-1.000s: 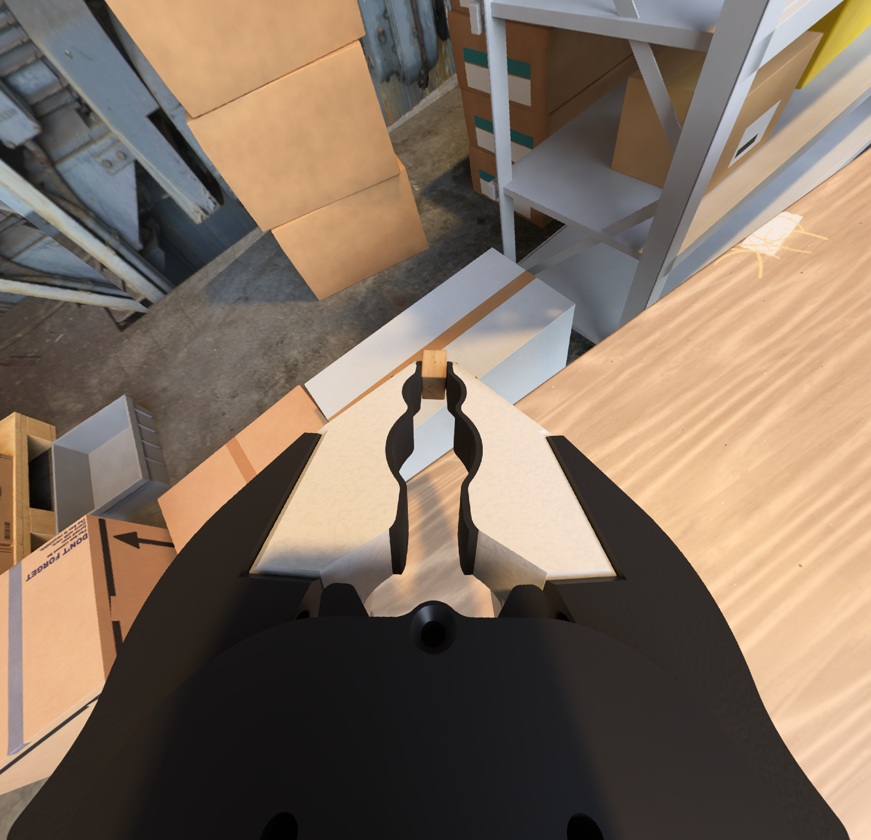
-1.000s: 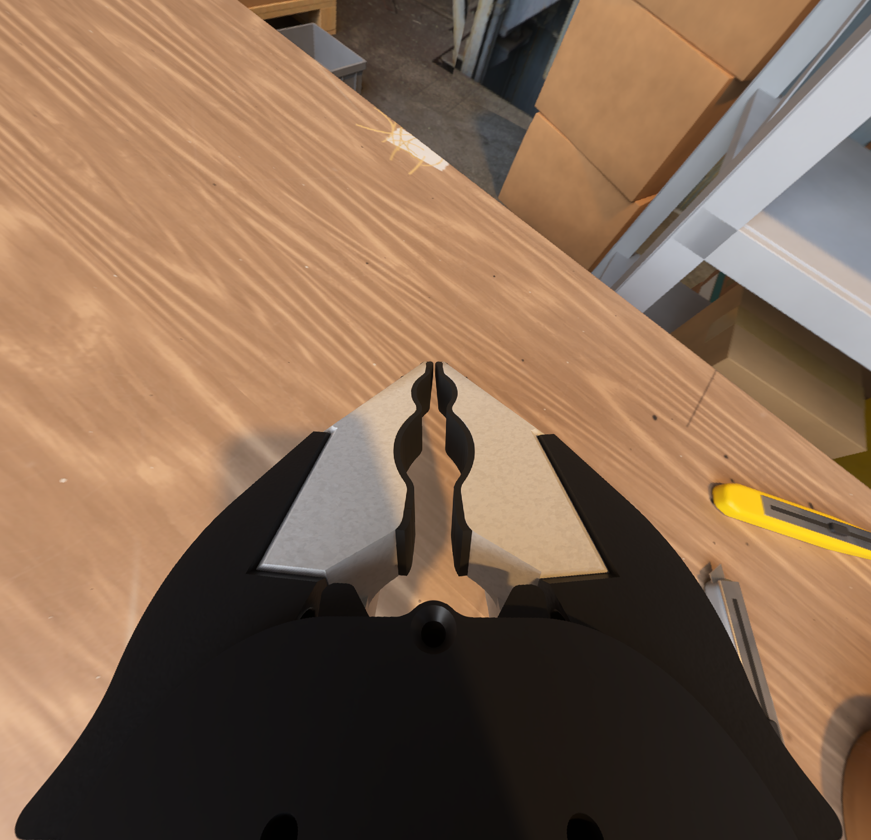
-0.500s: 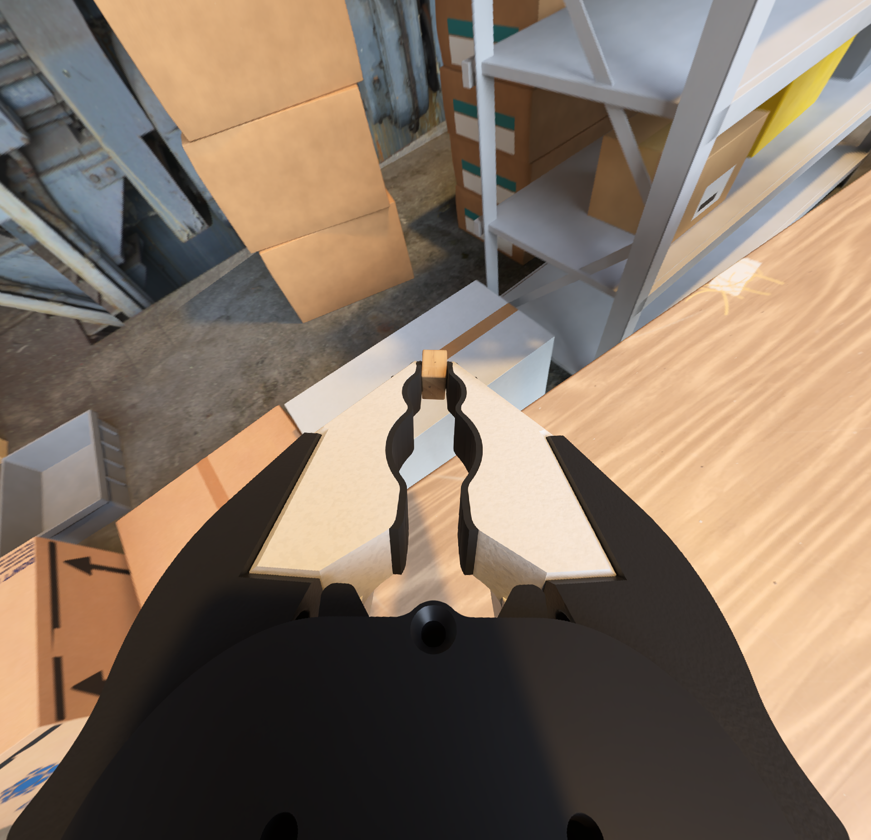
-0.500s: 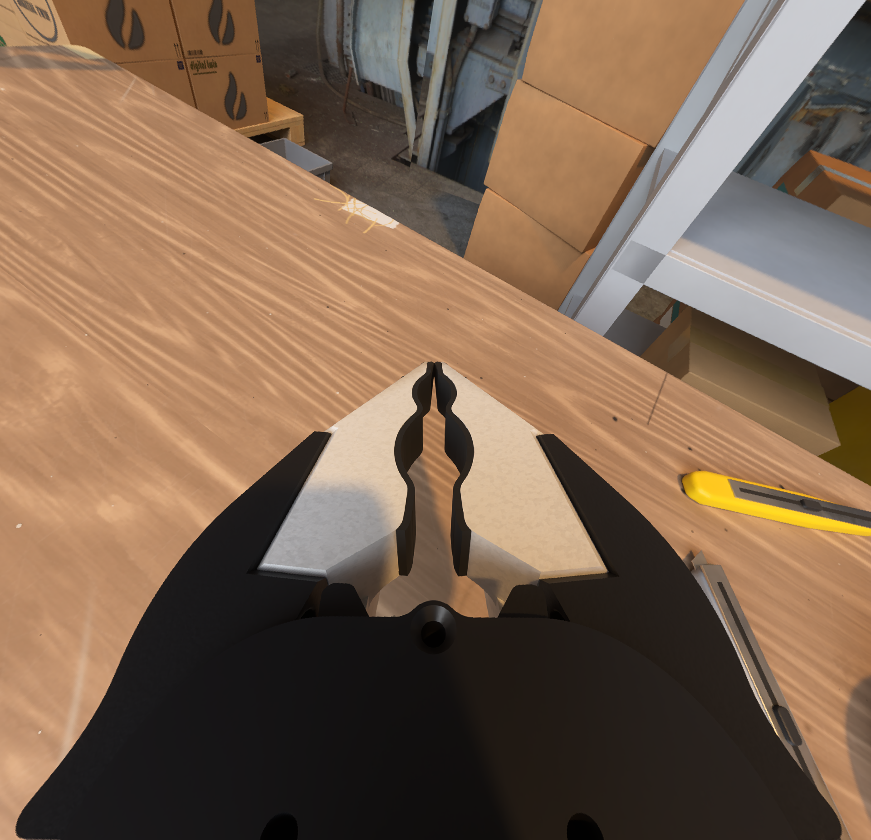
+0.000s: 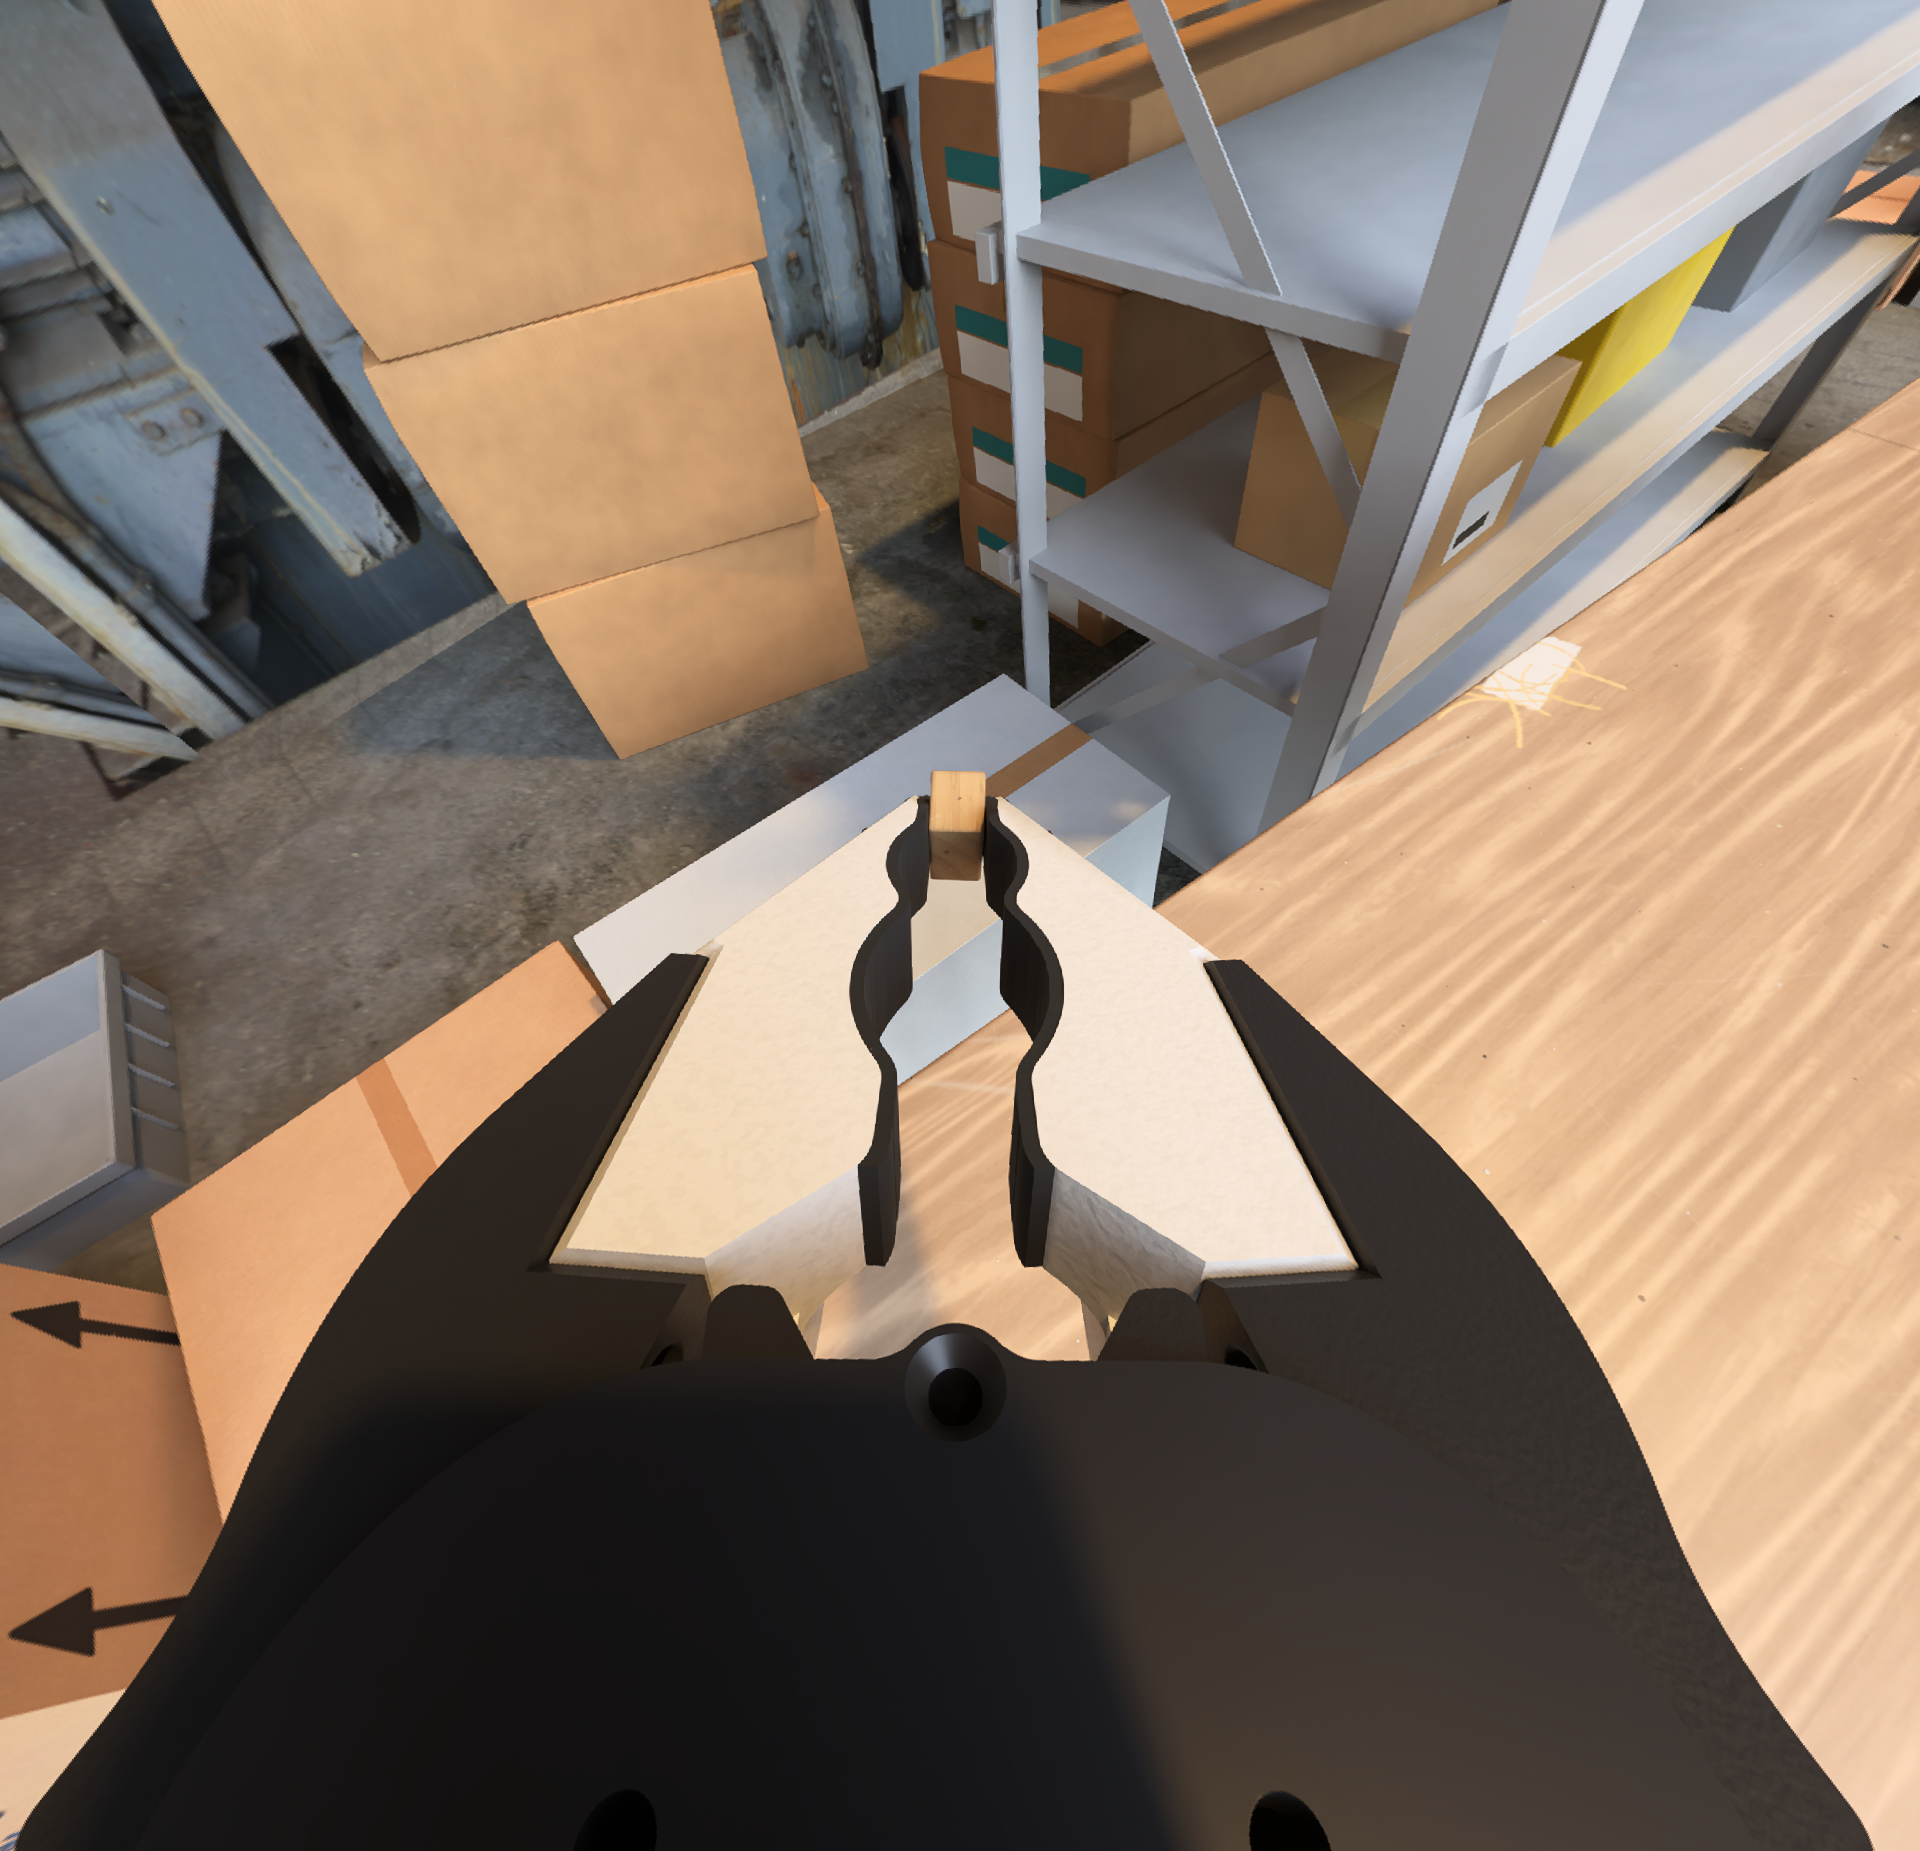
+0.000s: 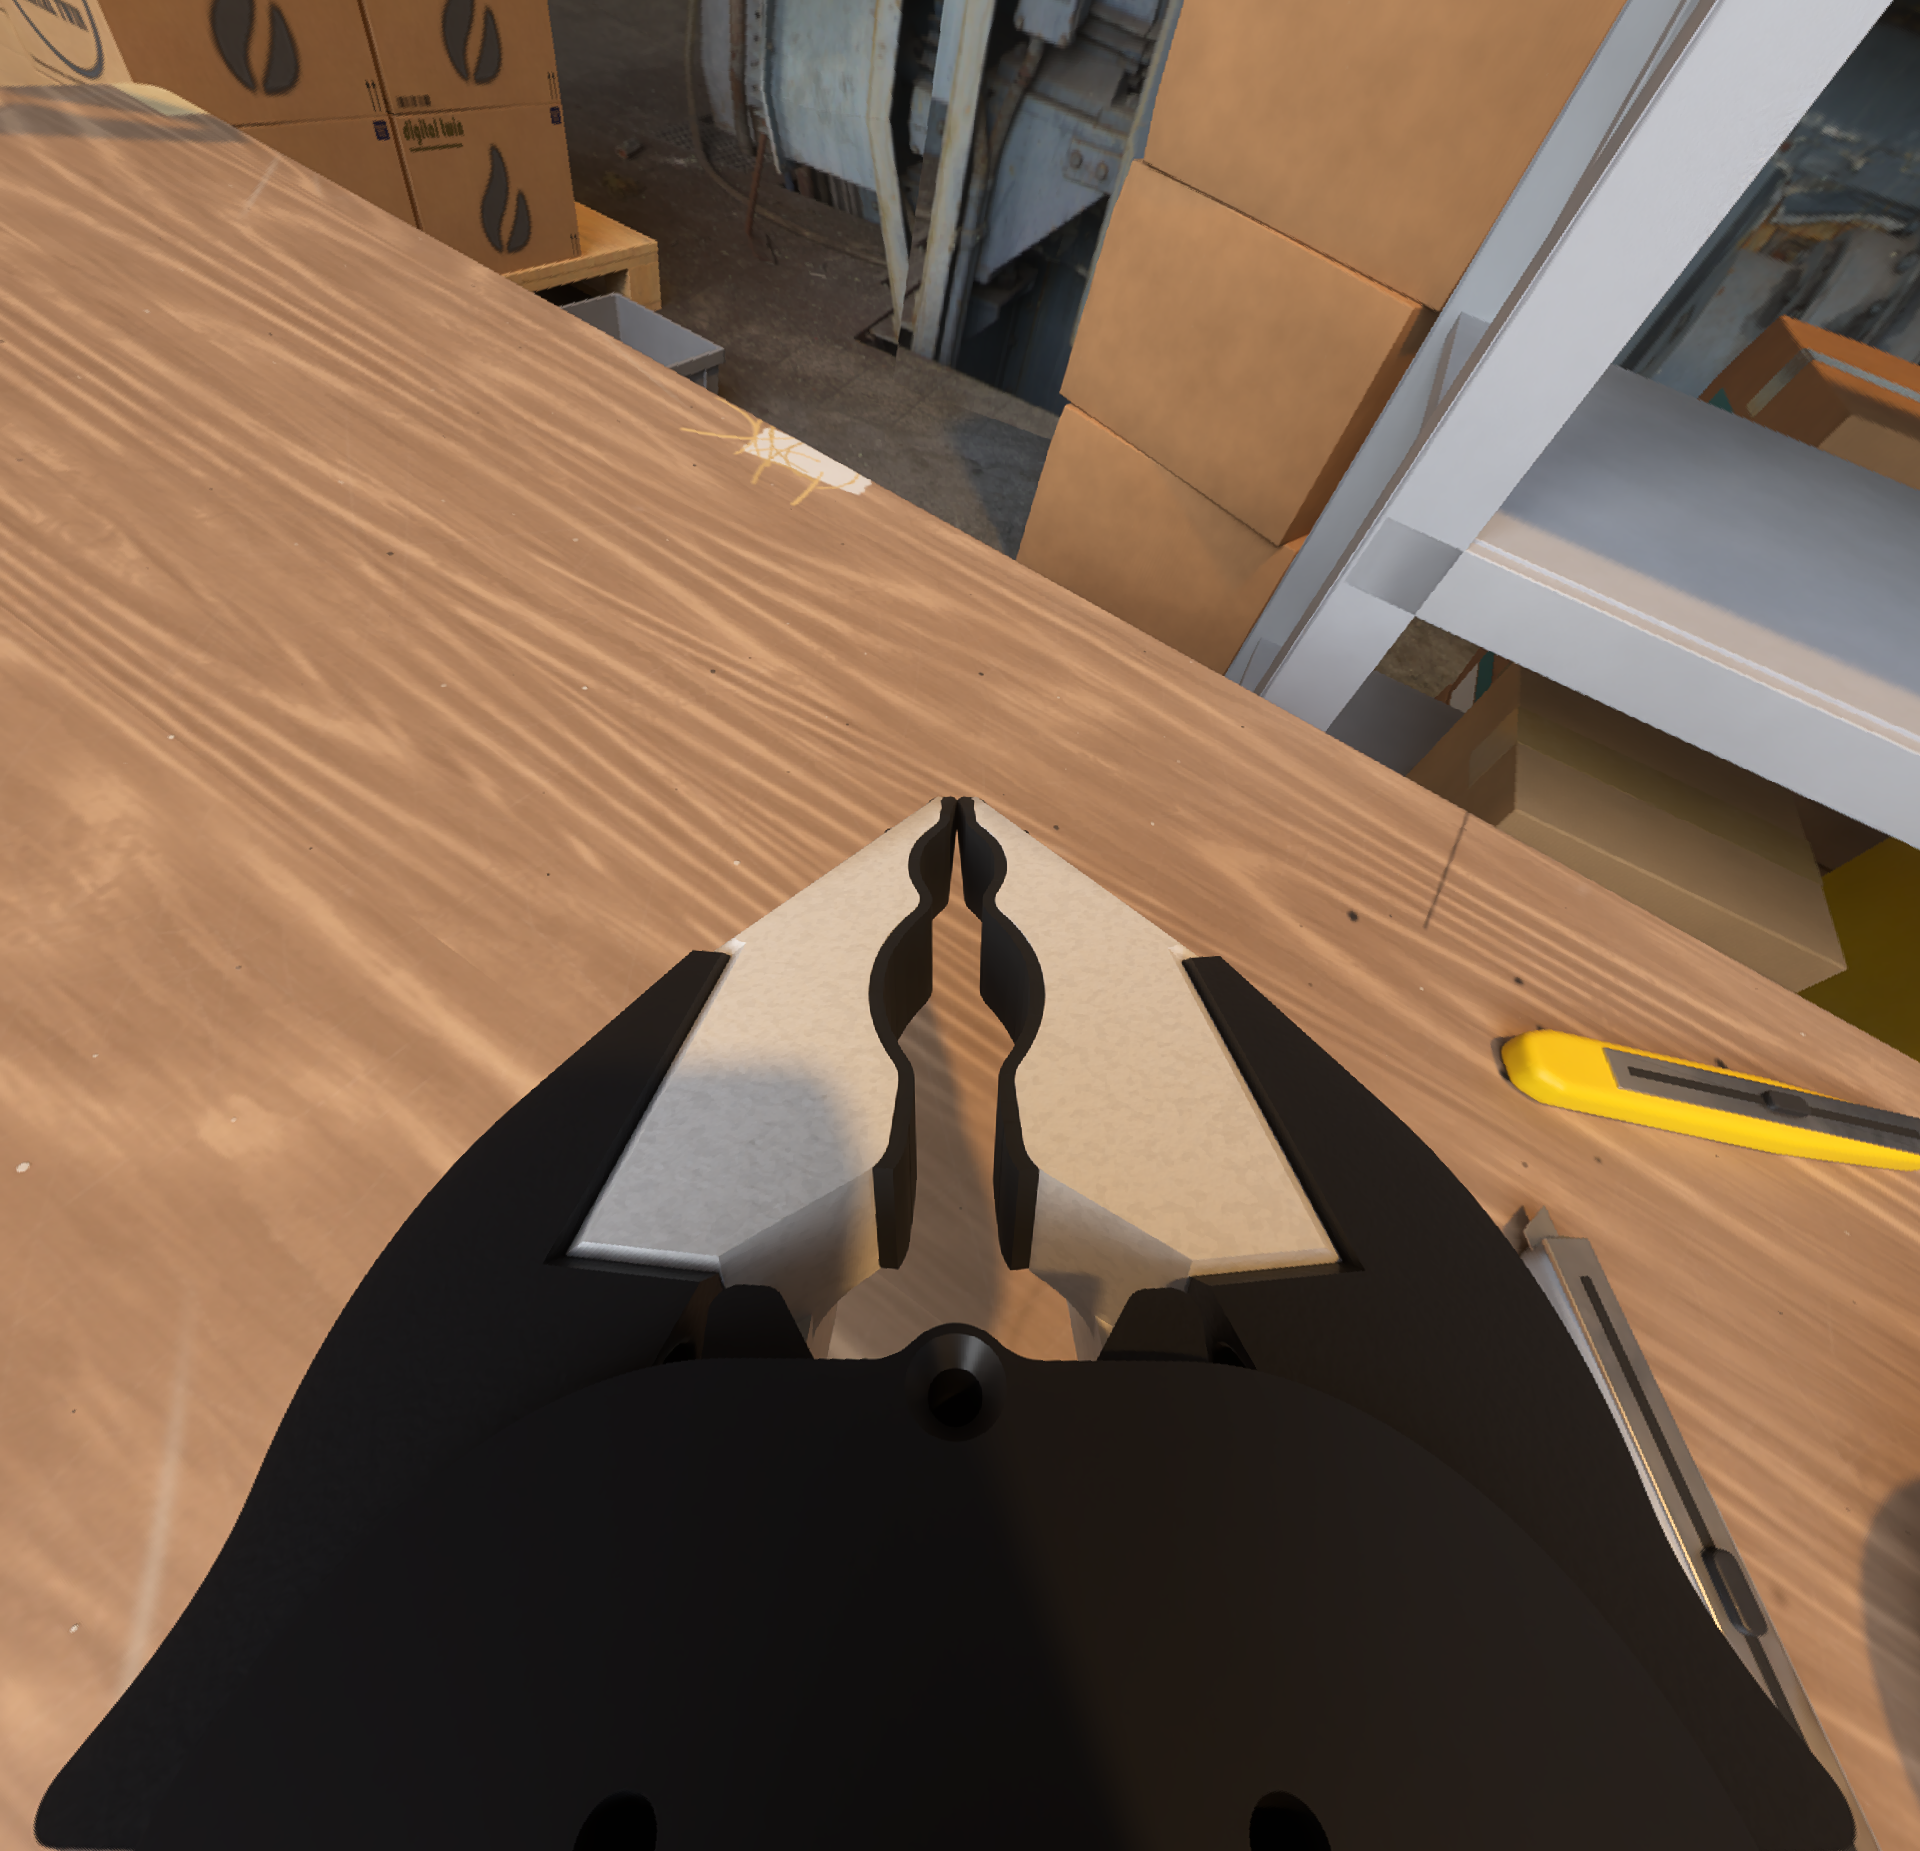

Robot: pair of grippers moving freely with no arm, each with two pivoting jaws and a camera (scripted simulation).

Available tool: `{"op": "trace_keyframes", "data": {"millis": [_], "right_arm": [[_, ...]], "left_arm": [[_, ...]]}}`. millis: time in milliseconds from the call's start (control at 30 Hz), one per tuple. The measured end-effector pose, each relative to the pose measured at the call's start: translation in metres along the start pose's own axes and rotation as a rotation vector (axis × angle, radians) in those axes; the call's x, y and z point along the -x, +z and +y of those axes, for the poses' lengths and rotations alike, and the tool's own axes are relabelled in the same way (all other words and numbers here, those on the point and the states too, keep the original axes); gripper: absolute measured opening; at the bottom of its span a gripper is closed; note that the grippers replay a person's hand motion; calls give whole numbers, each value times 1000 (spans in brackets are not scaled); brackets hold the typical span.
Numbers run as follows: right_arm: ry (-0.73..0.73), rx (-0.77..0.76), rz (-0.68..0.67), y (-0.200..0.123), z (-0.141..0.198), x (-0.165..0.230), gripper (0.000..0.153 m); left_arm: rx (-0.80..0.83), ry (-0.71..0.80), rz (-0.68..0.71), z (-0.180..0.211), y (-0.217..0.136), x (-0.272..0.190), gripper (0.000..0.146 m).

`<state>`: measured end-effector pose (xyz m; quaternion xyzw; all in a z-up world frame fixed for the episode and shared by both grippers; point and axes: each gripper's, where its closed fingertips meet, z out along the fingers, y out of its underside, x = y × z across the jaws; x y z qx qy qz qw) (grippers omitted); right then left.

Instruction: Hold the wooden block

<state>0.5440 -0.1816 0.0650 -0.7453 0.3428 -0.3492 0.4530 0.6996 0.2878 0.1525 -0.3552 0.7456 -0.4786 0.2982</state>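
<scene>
A small wooden block [image 5: 956, 825] is clamped between the tips of my left gripper [image 5: 956, 840], which holds it in the air above the far left edge of the wooden table [image 5: 1507, 1022]. The block stands upright and sticks out past the fingertips. My right gripper [image 6: 954, 814] is shut and empty, raised over the table [image 6: 416, 762] near its far edge. The block does not show in the right wrist view.
A yellow box cutter [image 6: 1704, 1105] and a grey box cutter [image 6: 1662, 1438] lie on the table at the right. A grey metal shelf rack [image 5: 1403, 367] with cardboard boxes stands beyond the table. Stacked cardboard boxes [image 5: 582, 347], a white box [image 5: 935, 762] and a grey bin [image 5: 73, 1084] sit on the floor.
Both grippers have tilted upward, so more of the shelf and boxes beyond the table shows. The left gripper still holds the block; the right stays shut.
</scene>
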Motion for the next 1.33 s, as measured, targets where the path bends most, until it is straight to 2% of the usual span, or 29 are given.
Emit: {"op": "trace_keyframes", "data": {"millis": [1333], "right_arm": [[-24, 30, -3, 3, 3, 3, 0]], "left_arm": [[-3, 31, 11, -2, 0, -8, 9]]}}
